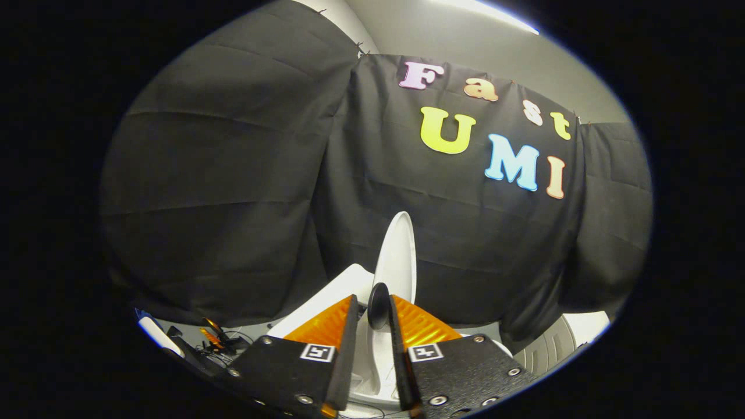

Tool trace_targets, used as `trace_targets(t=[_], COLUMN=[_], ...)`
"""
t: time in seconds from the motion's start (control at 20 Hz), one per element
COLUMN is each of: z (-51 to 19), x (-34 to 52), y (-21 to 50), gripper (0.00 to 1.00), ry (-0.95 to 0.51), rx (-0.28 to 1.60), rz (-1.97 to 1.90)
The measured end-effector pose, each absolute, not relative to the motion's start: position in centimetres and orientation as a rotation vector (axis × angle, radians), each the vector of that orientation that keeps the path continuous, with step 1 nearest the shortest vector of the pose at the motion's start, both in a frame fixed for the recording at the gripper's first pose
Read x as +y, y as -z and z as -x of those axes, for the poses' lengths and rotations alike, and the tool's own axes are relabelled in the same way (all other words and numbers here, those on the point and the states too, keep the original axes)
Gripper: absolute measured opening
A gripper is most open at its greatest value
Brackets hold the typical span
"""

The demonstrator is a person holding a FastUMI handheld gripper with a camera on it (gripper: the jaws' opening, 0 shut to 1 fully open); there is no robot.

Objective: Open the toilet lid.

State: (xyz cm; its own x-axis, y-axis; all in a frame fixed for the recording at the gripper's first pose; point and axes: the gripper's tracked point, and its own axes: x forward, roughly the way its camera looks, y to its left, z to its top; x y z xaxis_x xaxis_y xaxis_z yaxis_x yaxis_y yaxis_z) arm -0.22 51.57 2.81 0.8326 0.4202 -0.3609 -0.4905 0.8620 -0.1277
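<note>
The jaws (372,317) stand slightly apart, with the lid (397,256) rising edge-on in the narrow gap between them. A dark rounded piece (378,304) sits right at the tips; whether both fingers press on it or on the lid cannot be told. The lid's long axis runs up and away from the jaws, near upright and tilted a little toward the wall, so it looks close to fully open; any remaining move would likely push it further back along that line. Below it lies the white toilet (326,299). Each finger carries a small square marker (317,352), not readable text. To the left, cables (218,343) lie on the floor.
</note>
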Motion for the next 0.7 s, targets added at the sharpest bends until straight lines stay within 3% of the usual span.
trace_targets(t=[0.15, 0.35, 0.7], z=[2.1, 5.2, 7.7], x=[50.7, 48.9, 41.6], y=[-4.0, -5.6, -9.5], gripper=[0.67, 0.92, 0.95], ry=[-0.538, -0.638, -0.698], rx=[0.319, 0.285, 0.132], rz=[0.154, 0.082, -0.032])
